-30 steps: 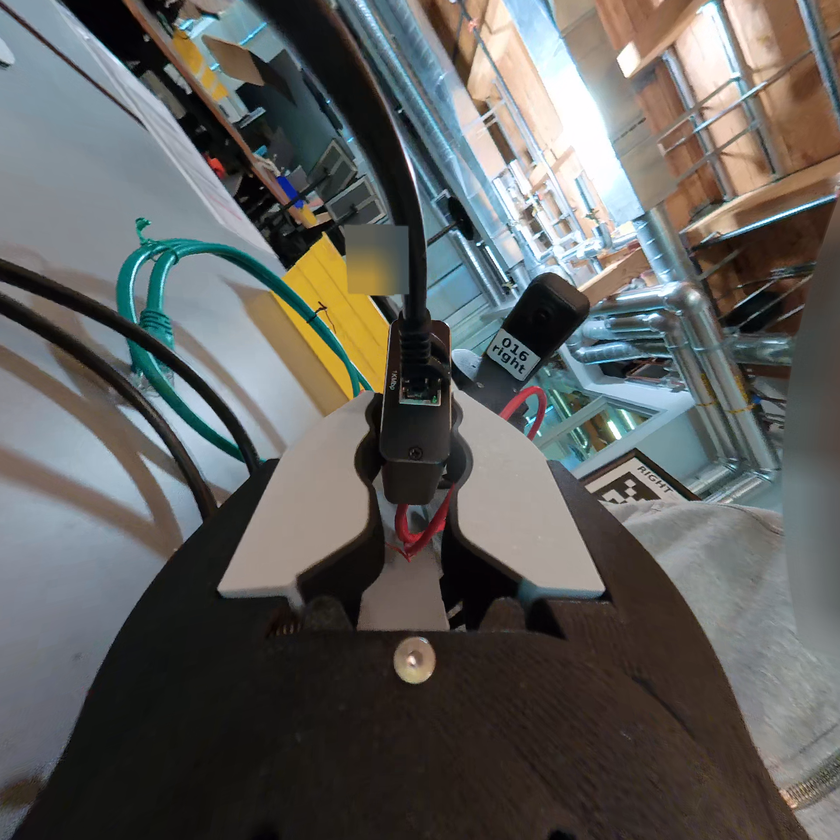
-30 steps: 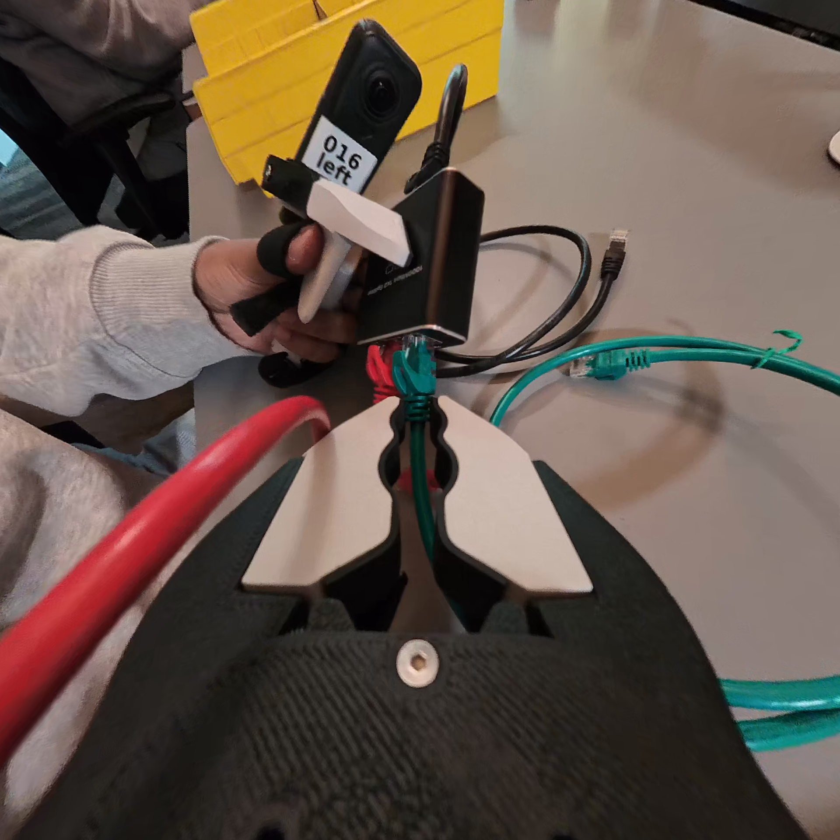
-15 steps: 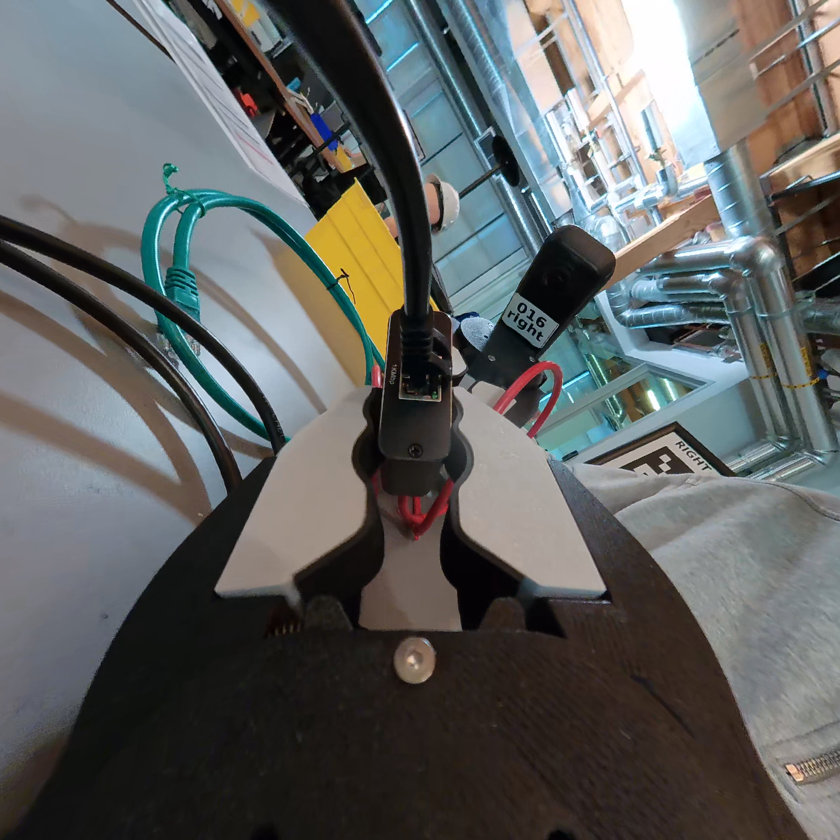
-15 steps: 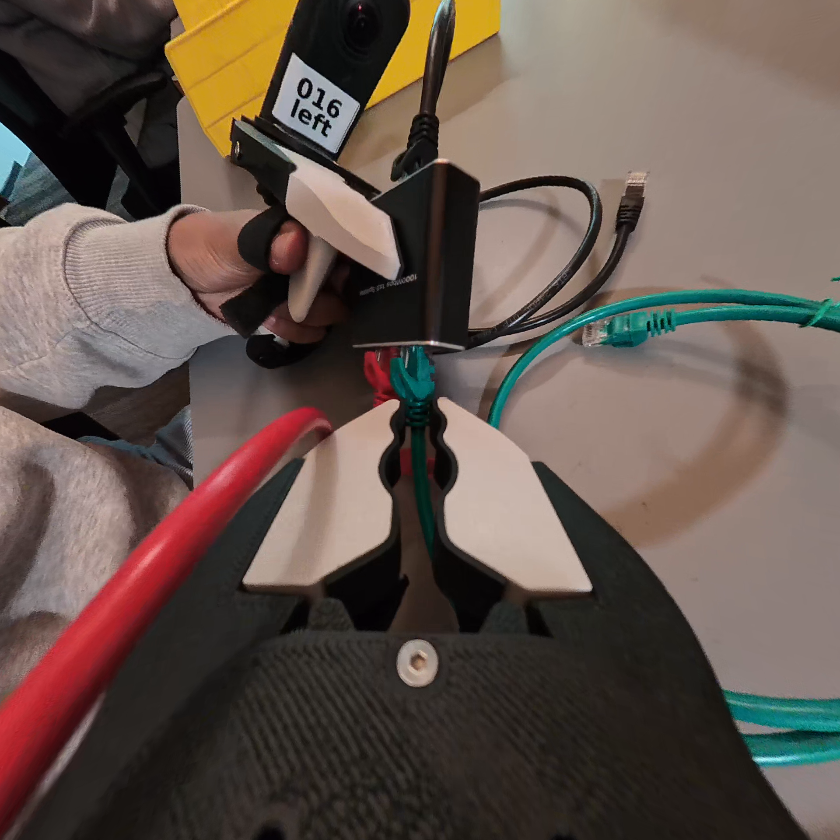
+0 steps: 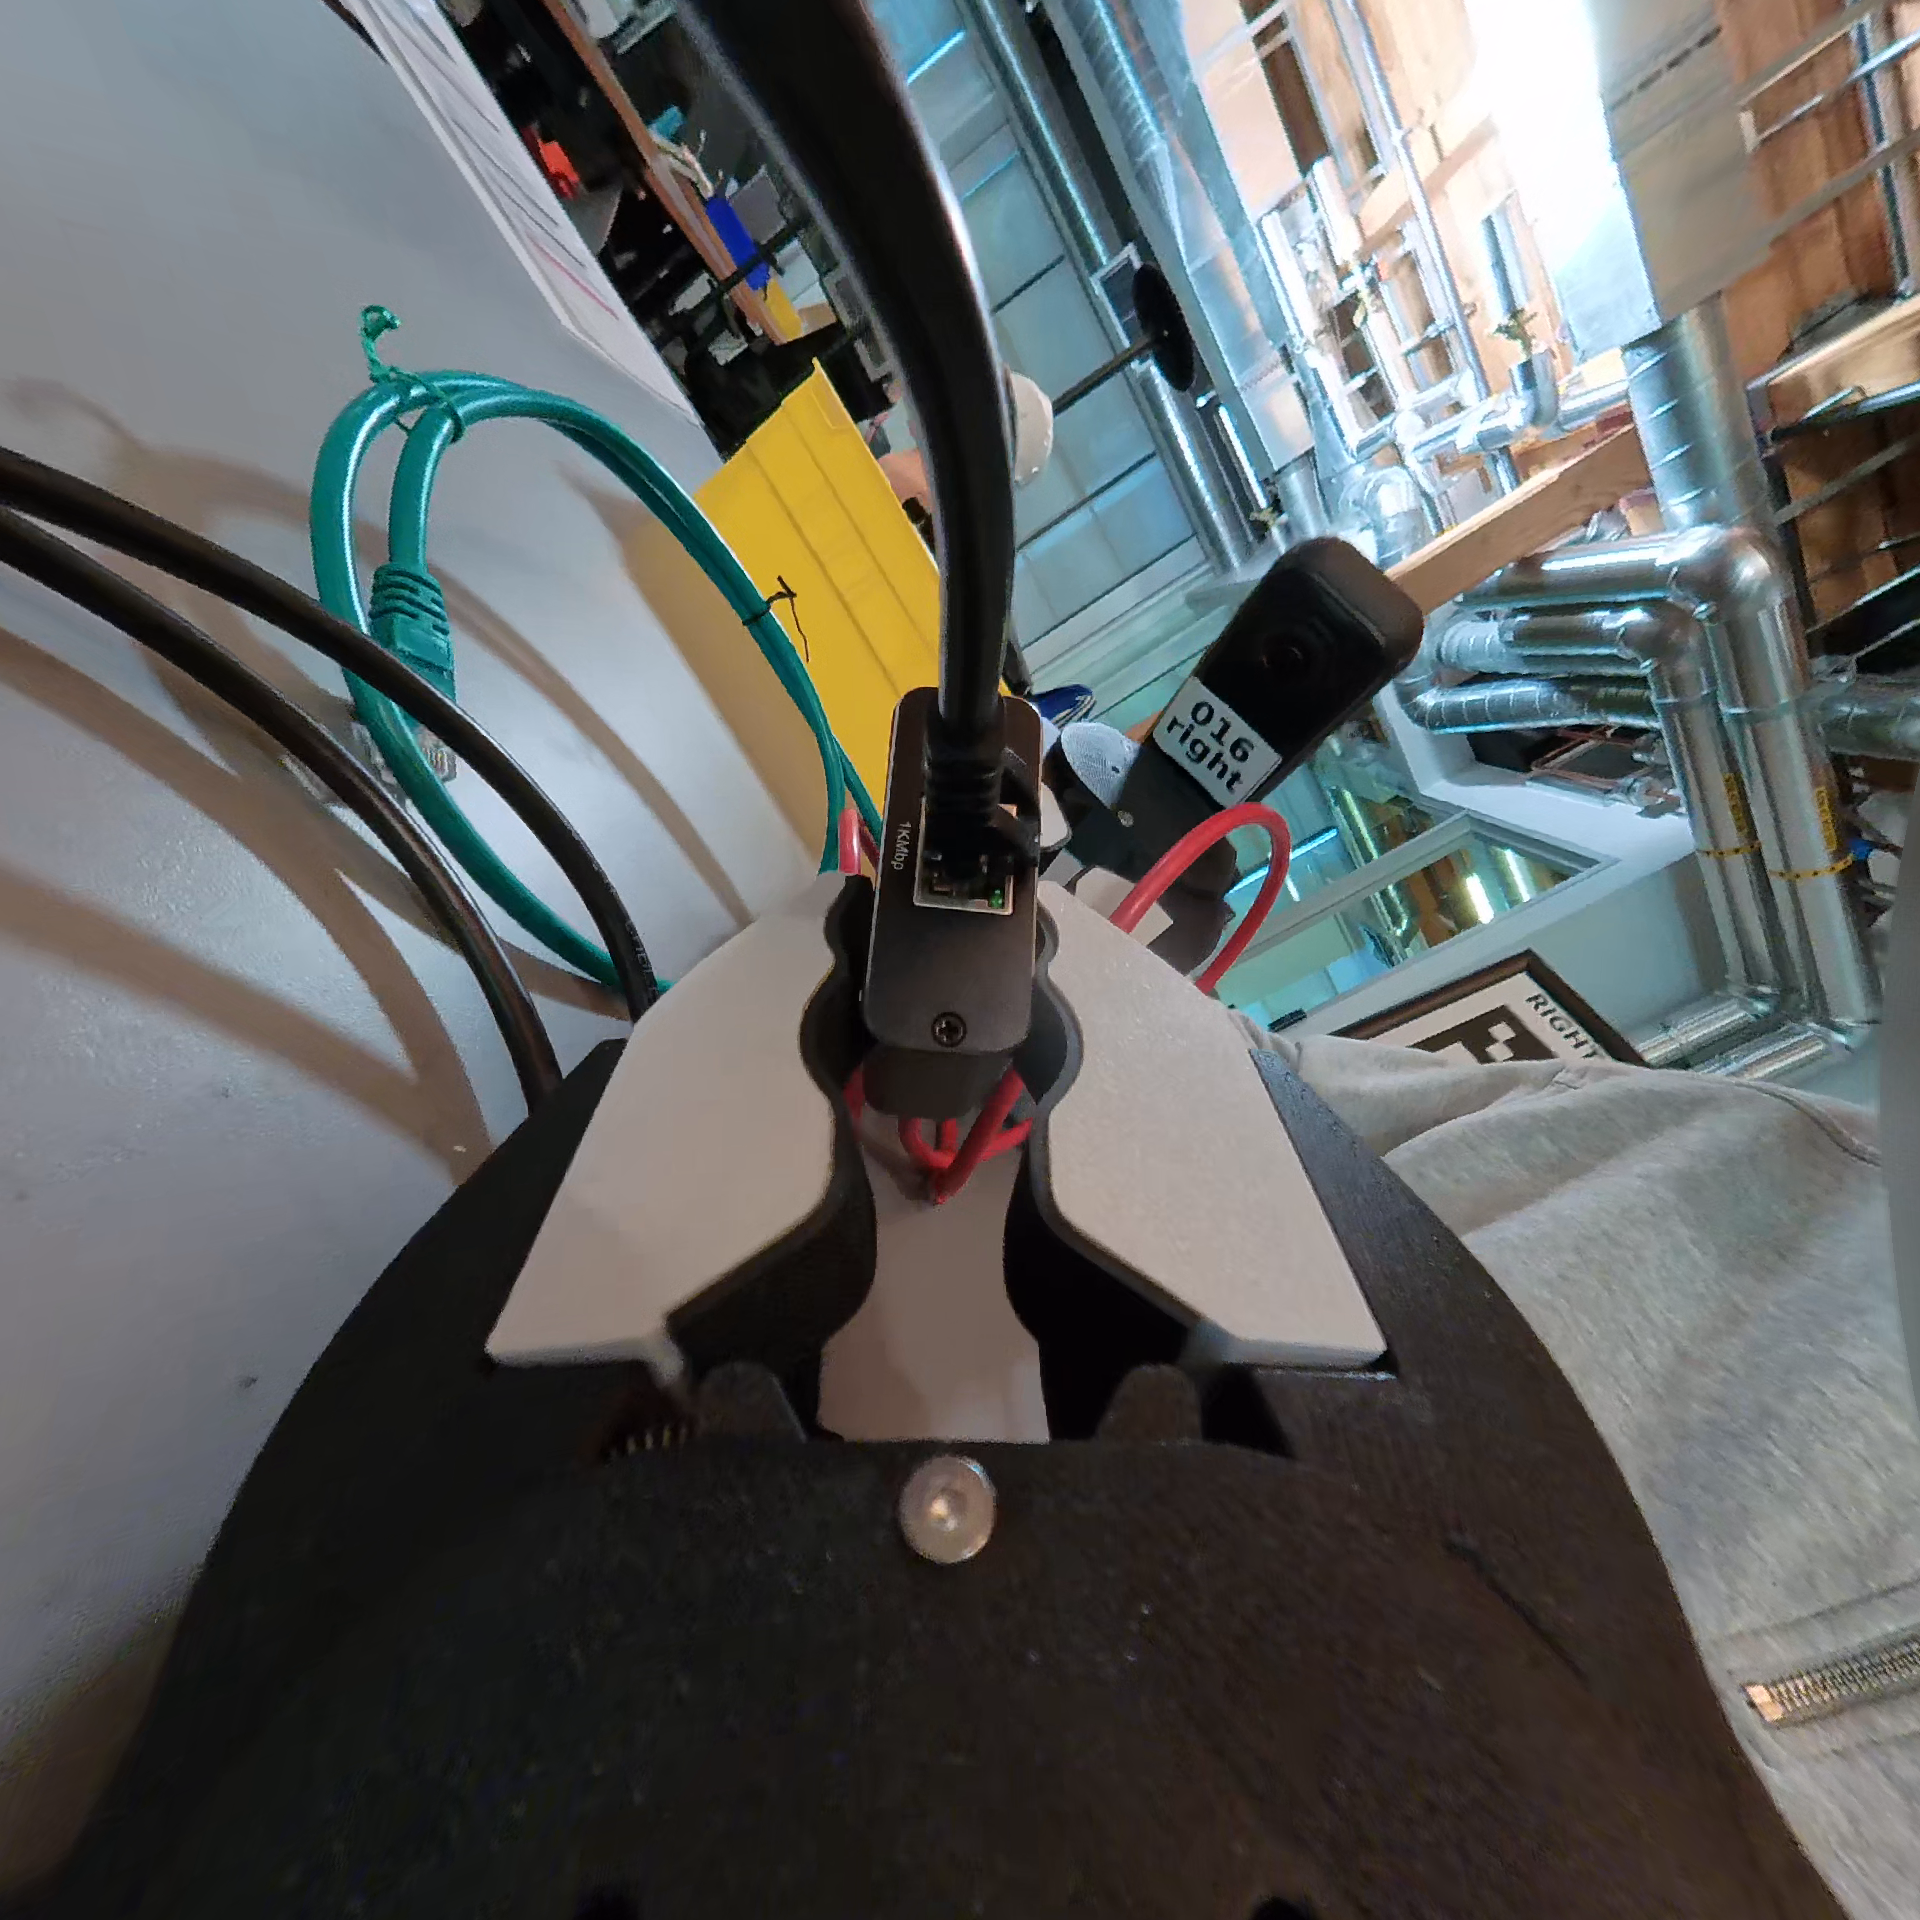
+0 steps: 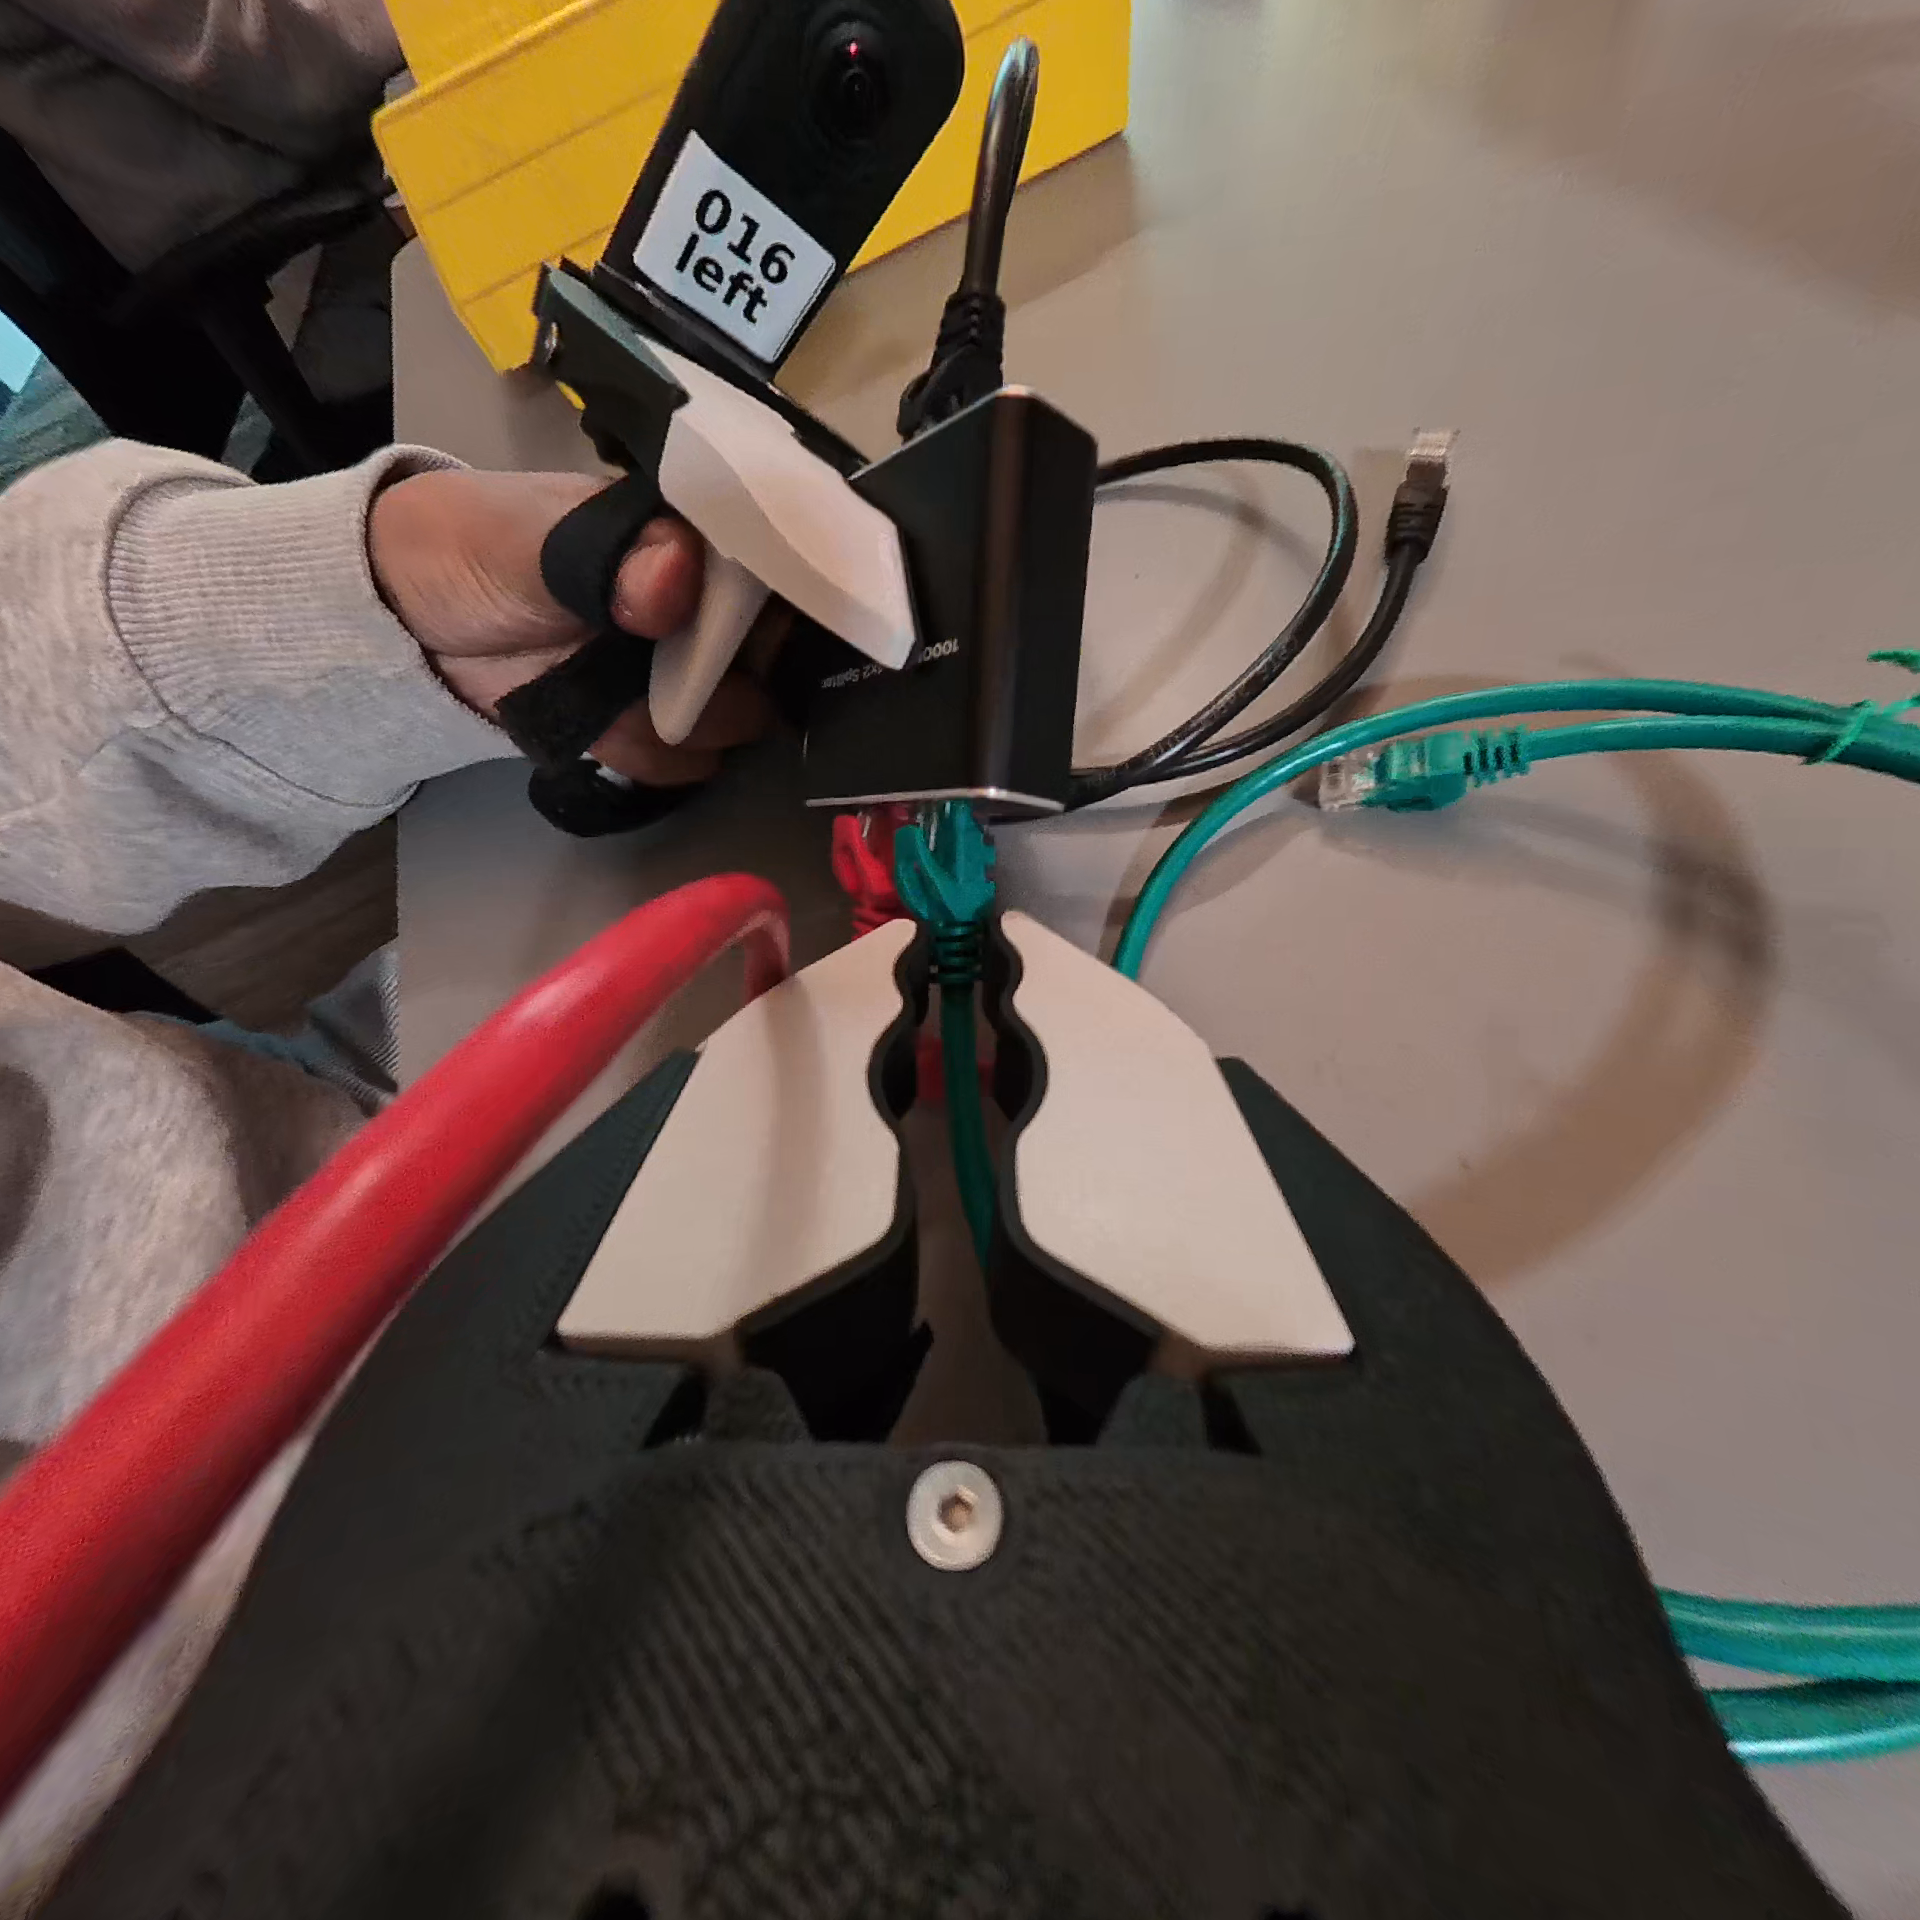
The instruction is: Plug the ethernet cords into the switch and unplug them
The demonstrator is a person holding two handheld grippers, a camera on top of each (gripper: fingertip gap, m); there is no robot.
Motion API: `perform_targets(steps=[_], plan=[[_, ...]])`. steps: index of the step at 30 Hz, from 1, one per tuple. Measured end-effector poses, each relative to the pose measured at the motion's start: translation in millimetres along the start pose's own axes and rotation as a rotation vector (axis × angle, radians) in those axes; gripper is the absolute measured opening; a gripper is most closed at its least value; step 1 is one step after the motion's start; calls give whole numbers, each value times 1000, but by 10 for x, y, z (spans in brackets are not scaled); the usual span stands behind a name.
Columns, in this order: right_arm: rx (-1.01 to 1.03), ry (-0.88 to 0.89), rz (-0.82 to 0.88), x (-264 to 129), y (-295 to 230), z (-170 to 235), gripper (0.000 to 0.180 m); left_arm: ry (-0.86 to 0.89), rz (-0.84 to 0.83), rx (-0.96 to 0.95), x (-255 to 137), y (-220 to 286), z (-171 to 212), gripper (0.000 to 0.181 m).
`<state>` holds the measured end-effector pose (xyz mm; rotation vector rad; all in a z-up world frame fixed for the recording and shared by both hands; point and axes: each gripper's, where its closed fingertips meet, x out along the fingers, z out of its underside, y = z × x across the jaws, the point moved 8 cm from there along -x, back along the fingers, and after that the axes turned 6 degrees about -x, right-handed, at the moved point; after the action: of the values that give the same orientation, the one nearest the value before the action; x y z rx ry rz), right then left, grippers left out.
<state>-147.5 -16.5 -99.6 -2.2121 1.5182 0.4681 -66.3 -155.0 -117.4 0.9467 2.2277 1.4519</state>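
Note:
My left gripper [image 5: 940,925] is shut on the black switch [image 5: 951,966] and holds it above the table. A black cord [image 5: 971,520] is plugged into the switch's top port. In the right wrist view the left gripper [image 6: 831,561] grips the switch [image 6: 977,623] by its sides. My right gripper [image 6: 958,940] is shut on the green cord just behind its plug [image 6: 945,862]. That plug's tip is at a port on the switch's underside; I cannot tell how deep it sits. A red plug [image 6: 862,868] sits in the port beside it, and its red cord [image 6: 416,1143] loops left.
The green cord's other plug [image 6: 1392,769] and a loose black plug [image 6: 1418,499] lie on the grey table [image 6: 1558,312]. A yellow bin [image 6: 582,135] stands behind the switch. A person's hand [image 6: 488,582] and grey sleeve are at the left.
The left gripper and switch have come closer and tilted a little. My right gripper keeps its grip on the green cord, with the plug still at the switch's underside.

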Motion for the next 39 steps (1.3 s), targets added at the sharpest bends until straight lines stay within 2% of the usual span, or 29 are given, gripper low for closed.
perform_targets(steps=[4,8,12,17,20,23,26,29,35,37,39], plan=[[-77,65,47,-18,-24,-86,9,81,95,-13,-61,25,-80,28],[-268,130,170,-53,-157,-294,12,149,237,-65,-144,57,-151,26],[-380,176,292,-114,-214,-269,27,131,251,37,-112,141,-140,26],[-332,206,312,-201,-135,-317,54,146,278,135,-106,205,-146,26],[-391,150,395,-178,-124,-317,57,162,213,188,-112,191,-146,26],[-547,67,520,-138,-154,-301,63,186,165,207,-136,160,-162,26],[-647,138,581,-182,-225,-340,58,211,170,168,-170,122,-179,26],[-567,278,596,-349,-185,-413,57,227,188,154,-184,114,-188,26],[-156,834,514,-1200,109,-566,42,189,221,214,-154,160,-171,26],[-23,918,470,-1429,275,-507,41,205,268,232,-160,199,-170,26],[79,927,423,-1535,387,-426,39,246,311,252,-193,240,-184,25]])
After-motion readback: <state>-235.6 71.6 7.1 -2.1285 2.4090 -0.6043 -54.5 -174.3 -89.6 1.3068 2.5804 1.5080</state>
